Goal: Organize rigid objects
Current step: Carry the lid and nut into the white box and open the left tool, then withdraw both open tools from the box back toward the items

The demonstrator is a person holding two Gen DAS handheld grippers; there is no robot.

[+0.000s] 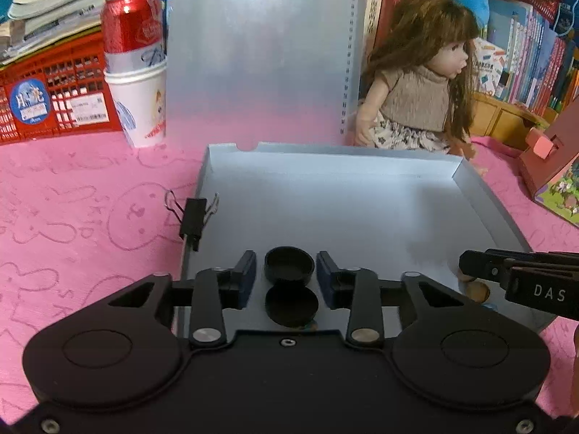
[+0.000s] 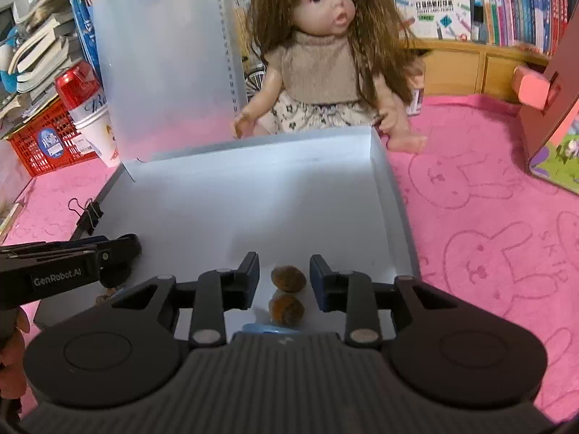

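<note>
Hovering low over the near end of the box (image 1: 488, 195), both grippers are spread open and grip nothing. The left gripper (image 1: 286, 276) has a black cap (image 1: 288, 266) between its fingers, the right gripper (image 2: 284, 276) a brown nut (image 2: 288, 278). Both things lie on the shiny floor, probably so each can be taken separately. A clip (image 1: 193, 217) holds the left wall.
</note>
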